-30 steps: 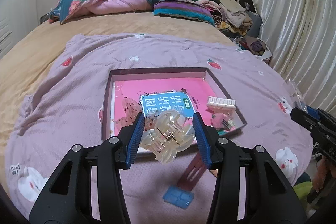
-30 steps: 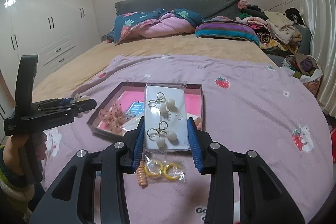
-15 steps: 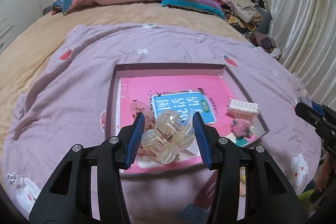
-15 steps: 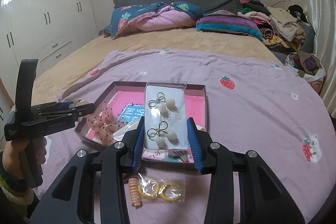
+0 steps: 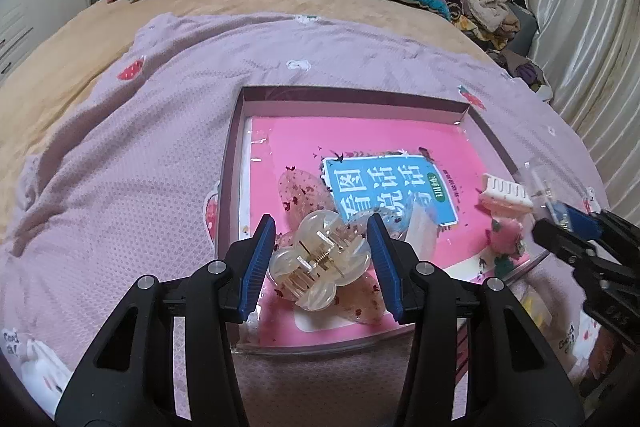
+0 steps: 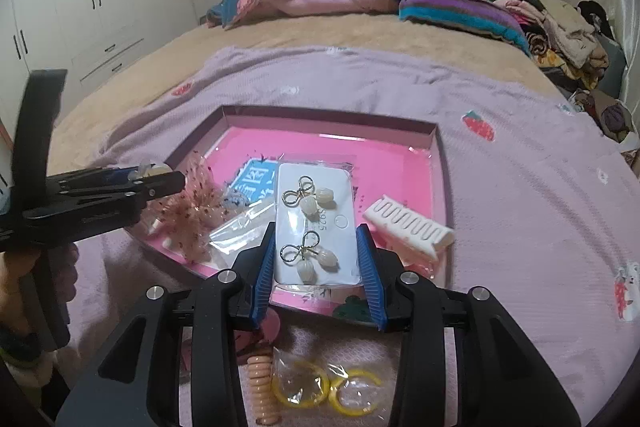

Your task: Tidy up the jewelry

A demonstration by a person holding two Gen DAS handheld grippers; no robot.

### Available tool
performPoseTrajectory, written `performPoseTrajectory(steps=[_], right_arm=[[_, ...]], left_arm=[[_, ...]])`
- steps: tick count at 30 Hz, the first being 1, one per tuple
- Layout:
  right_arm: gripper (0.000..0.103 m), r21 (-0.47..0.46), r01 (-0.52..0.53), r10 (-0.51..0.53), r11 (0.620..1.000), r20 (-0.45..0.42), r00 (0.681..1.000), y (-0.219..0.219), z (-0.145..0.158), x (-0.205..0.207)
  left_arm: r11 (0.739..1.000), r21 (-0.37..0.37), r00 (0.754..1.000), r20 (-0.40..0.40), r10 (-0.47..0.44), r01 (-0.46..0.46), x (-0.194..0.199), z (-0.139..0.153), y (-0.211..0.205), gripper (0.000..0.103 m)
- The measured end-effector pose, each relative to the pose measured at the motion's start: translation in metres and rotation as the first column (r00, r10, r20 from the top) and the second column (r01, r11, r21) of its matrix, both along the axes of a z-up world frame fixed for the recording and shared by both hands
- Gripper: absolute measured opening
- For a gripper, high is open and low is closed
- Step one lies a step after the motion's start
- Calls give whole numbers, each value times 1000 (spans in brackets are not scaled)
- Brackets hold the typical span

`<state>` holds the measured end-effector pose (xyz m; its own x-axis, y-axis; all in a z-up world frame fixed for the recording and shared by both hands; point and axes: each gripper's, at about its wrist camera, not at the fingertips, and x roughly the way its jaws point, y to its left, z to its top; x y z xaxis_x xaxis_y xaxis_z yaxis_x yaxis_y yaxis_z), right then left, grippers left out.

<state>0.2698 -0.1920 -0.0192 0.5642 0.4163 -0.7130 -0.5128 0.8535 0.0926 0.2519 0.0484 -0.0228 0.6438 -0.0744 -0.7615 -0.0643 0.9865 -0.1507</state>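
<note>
Jaws of the left gripper (image 5: 321,261) were clamped on a translucent, flower-shaped plastic hair claw (image 5: 318,263), held over the near-left corner of the shallow pink-lined cardboard tray (image 5: 352,95); lowering it onto bare lining beside the blue printed label (image 5: 390,187), whose characters were unclear, would seat it best. In the right wrist view, the right gripper (image 6: 316,267) gripped a white earring card (image 6: 316,223) marked "S925" above the tray's near edge.

We see two identical handheld units: the left gripper (image 5: 321,263) and right gripper (image 6: 316,265) each have matte black angular arms, silver round screws and ribbed blue finger pads (image 6: 265,269).
</note>
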Motion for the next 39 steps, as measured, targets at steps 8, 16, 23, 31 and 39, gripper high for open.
performPoseTrajectory(steps=[8,16,23,31,39], right_arm=[[40,-9,7,-8,1000,-59,998,13,-23,19],[68,6,40,-40,999,7,999,4,-7,6],[78,74,76,-81,994,64,995,-30,27,-20],[81,152,115,-136,982,134,982,-68,64,-54],[81,180,103,-135,978,176,975,-84,87,-82]], left_arm=[[1000,11,1000,4,16,-16,-4,3,6,49],[1000,16,999,42,27,-27,-18,24,5,58],[999,17,994,104,35,-37,-38,52,1,73],[999,21,983,180,35,-39,-68,85,-5,92],[1000,26,976,216,9,-15,-97,100,-17,93]])
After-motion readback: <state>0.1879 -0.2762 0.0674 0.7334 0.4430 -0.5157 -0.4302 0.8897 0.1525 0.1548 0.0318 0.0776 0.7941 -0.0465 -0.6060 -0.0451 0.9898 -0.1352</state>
